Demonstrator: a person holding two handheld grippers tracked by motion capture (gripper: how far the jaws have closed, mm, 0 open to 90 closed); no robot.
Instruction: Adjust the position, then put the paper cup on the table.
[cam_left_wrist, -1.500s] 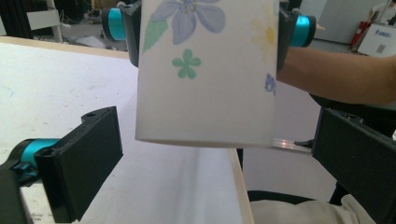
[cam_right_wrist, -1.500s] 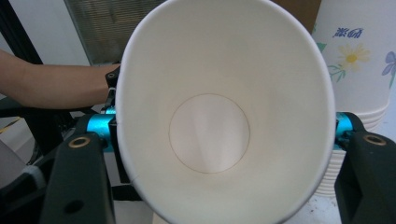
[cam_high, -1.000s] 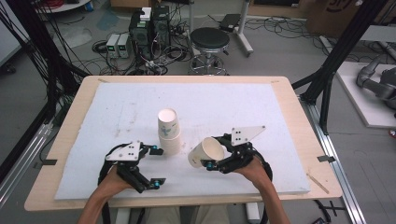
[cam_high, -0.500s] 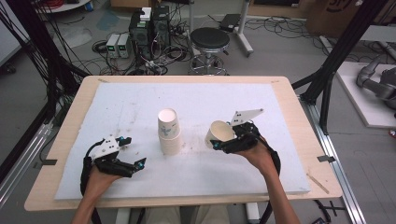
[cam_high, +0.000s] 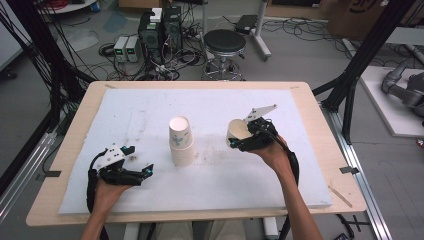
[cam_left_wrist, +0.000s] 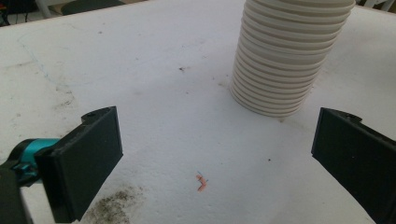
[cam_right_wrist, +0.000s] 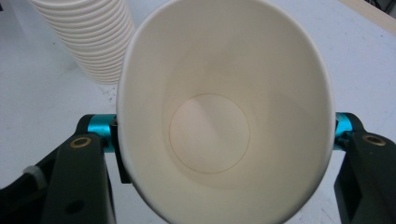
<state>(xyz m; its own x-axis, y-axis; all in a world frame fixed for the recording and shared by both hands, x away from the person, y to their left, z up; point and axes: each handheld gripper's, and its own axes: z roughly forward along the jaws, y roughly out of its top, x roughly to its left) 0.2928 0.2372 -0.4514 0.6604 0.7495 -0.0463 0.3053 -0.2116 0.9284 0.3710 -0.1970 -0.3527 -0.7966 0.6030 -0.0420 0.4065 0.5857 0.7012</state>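
White paper cup (cam_right_wrist: 224, 116) with a cream inside; white ribbed cup stack (cam_high: 181, 142) bearing a small blue-green print. Black fingers (cam_left_wrist: 84, 158) with teal fittings. White mat (cam_high: 150, 115), speckled grey, on a pale wooden desk (cam_high: 320, 115).

The left gripper (cam_left_wrist: 210, 158) points low over the white foam pad (cam_left_wrist: 140, 70), its two black jaws standing wide apart with nothing between them. Beyond the right jaw, a stack of white paper cups (cam_left_wrist: 287, 56) stands rims down on the pad, apart from the jaws. A small red mark (cam_left_wrist: 201, 182) lies on the pad between the jaws, and a dark smudge (cam_left_wrist: 112, 210) sits by the left jaw.
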